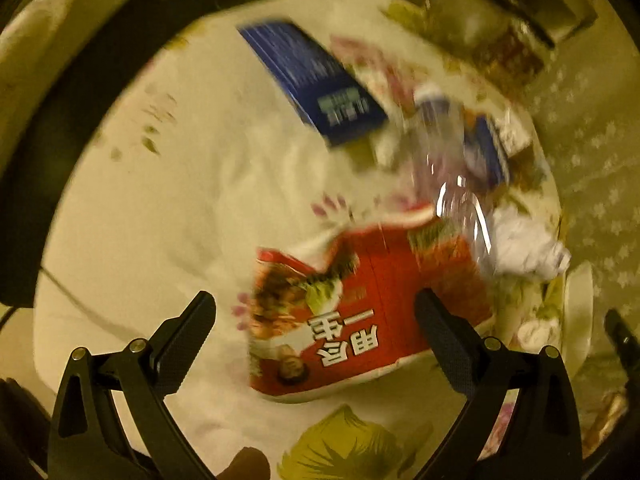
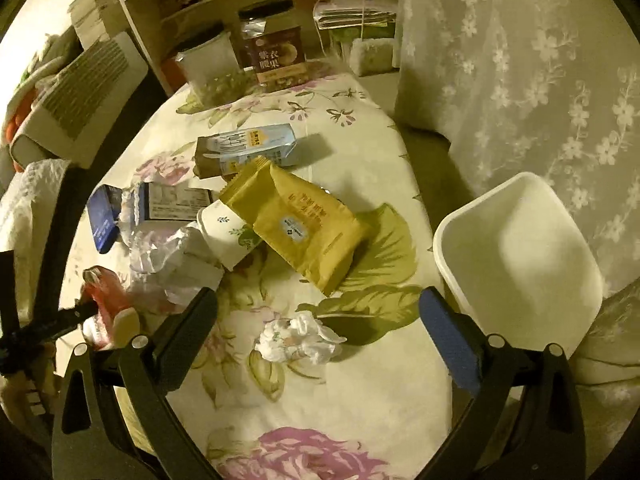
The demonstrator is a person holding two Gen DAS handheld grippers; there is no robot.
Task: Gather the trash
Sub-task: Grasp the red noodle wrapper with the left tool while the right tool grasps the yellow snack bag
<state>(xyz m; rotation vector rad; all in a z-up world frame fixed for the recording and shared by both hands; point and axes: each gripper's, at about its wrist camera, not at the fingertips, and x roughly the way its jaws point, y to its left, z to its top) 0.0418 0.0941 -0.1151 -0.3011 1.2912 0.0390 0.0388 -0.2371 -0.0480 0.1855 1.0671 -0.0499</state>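
Wide-spread jaws of the right gripper [image 2: 318, 320] frame a crumpled white tissue [image 2: 298, 340] on the floral tabletop [image 2: 360, 400]; a yellow snack bag [image 2: 304, 224] and paper cup [image 2: 228, 236] lie beyond, a white bin [image 2: 520, 256] just off the edge. Left gripper [image 1: 314, 320], jaws likewise apart, hovers blurred over a red noodle packet [image 1: 380, 312], near a clear plastic bottle [image 1: 444, 176].

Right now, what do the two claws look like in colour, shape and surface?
Both claws are black, each with two angular, strut-framed arms, silver pivot bolts and flat textured pads. The left claw has dark pads on both sides. On the right claw the right-side pad is blue and the other is dark. No cables or sleeves show.
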